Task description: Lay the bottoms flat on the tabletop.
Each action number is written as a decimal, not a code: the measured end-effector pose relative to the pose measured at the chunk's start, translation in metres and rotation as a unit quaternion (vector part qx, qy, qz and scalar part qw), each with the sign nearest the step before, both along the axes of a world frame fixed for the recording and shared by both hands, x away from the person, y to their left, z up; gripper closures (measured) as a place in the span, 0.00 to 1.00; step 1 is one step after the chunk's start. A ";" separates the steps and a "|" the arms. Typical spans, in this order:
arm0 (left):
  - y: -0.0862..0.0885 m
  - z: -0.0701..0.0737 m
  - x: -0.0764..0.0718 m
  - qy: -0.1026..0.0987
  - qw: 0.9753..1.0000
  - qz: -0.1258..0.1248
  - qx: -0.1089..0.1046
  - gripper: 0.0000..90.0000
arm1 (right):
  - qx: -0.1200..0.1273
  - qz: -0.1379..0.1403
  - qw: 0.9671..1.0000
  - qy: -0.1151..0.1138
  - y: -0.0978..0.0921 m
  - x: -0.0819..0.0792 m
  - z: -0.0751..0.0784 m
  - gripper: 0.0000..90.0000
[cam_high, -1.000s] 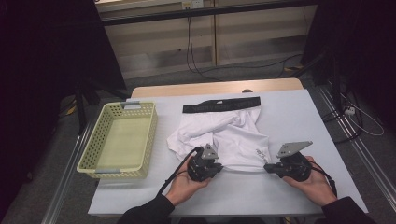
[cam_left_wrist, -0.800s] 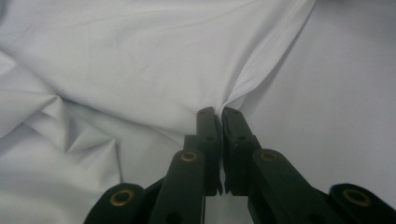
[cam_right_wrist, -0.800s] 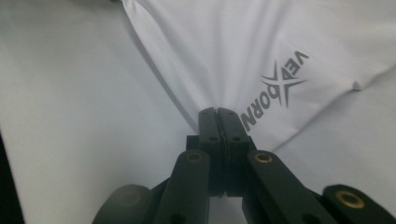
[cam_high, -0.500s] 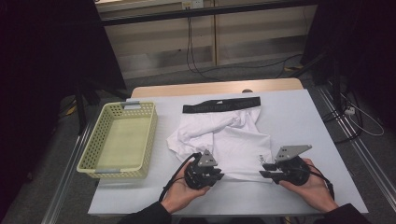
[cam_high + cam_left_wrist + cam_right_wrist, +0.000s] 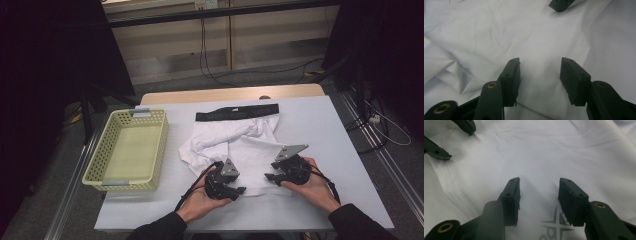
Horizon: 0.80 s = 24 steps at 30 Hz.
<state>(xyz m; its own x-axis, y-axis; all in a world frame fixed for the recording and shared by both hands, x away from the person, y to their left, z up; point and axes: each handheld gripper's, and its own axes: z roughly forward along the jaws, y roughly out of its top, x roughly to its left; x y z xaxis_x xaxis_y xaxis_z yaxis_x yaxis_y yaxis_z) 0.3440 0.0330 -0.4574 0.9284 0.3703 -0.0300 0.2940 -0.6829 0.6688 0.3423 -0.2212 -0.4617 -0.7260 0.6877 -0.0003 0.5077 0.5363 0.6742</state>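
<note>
So we've got a pair of white boxer shorts (image 5: 235, 145) laid out near the middle of the table (image 5: 320, 120), black waistband (image 5: 237, 112) at the far side and the leg ends toward us. The left leg looks rumpled and partly folded over, the right one lies flatter.

Our left gripper (image 5: 240, 190) sits at the near hem of the shorts, pointing right toward the other one. In the left gripper view its jaws stand apart with nothing between them, hovering low over wrinkled white fabric (image 5: 499, 32), with a stitched hem seam (image 5: 580, 47) running past the right-hand jaw. We can also see the tip of the other gripper peeking in at the top edge there.

Our right gripper (image 5: 270, 177) is just across from it, also over the near part of the shorts, aimed left. Its jaws are spread wide too, gripping nothing. The right gripper view shows smooth white cloth (image 5: 549, 150) under them and a bit of a grey printed logo (image 5: 555, 228) near the bottom. Whether either set of jaws actually touches the cloth, we can't tell.

Off to the left there's a pale yellow plastic basket (image 5: 102, 150), sitting well apart from the shorts.
</note>
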 end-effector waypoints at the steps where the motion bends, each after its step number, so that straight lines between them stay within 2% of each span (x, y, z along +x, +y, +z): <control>1: 0.000 0.000 0.002 0.004 1.000 -0.001 0.003 0.58 | 0.005 -0.003 1.000 0.003 -0.001 0.001 0.000 0.61; 2: 0.000 0.000 0.002 0.007 1.000 0.007 -0.001 0.63 | 0.007 -0.007 1.000 0.004 -0.001 0.001 -0.001 0.66; 3: -0.001 0.000 0.003 0.006 1.000 0.004 -0.001 0.67 | 0.008 -0.010 1.000 0.004 -0.001 0.001 0.000 0.71; 4: 0.000 0.001 0.003 0.005 1.000 0.000 0.001 0.76 | 0.010 -0.015 1.000 0.005 -0.002 0.001 0.000 0.80; 5: -0.001 -0.001 0.001 -0.007 1.000 0.004 -0.001 0.87 | 0.012 -0.017 1.000 0.007 -0.002 0.001 0.000 0.88; 6: -0.003 -0.001 -0.002 -0.005 1.000 0.009 -0.006 0.91 | 0.013 -0.017 1.000 0.008 -0.002 0.001 0.000 0.95; 7: -0.003 0.000 -0.003 -0.007 1.000 0.003 0.004 0.97 | 0.014 -0.016 1.000 0.010 -0.002 0.001 0.000 0.99; 8: -0.006 0.000 -0.007 -0.022 1.000 0.006 0.011 1.00 | 0.008 -0.015 1.000 0.007 -0.001 0.000 0.001 0.99; 10: -0.006 0.001 -0.009 -0.026 1.000 0.006 0.014 1.00 | 0.001 -0.012 1.000 0.007 0.000 -0.002 0.002 1.00; 13: -0.002 0.002 -0.007 0.008 1.000 0.003 0.001 1.00 | 0.003 -0.005 1.000 0.017 -0.003 -0.004 0.004 1.00; 14: -0.003 0.001 -0.010 0.018 1.000 0.003 -0.010 1.00 | 0.006 -0.003 1.000 0.019 -0.004 -0.006 0.005 1.00; 15: -0.003 0.002 -0.012 0.015 1.000 -0.011 0.000 1.00 | 0.010 0.000 1.000 0.020 -0.006 -0.009 0.006 1.00; 17: -0.006 0.003 -0.020 0.019 0.999 -0.027 0.002 1.00 | 0.012 0.004 1.000 0.022 -0.009 -0.018 0.007 1.00; 24: -0.006 0.005 -0.035 0.039 0.998 -0.049 -0.003 1.00 | 0.015 0.012 1.000 0.025 -0.018 -0.045 0.010 1.00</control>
<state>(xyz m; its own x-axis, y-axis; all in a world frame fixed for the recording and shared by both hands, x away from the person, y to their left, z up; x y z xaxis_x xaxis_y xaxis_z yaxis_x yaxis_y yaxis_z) 0.3090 0.0267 -0.4527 0.9549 0.2775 -0.1051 0.2770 -0.7063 0.6515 0.2972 -0.2392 -0.4515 -0.7411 0.6690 0.0561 0.5277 0.5289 0.6647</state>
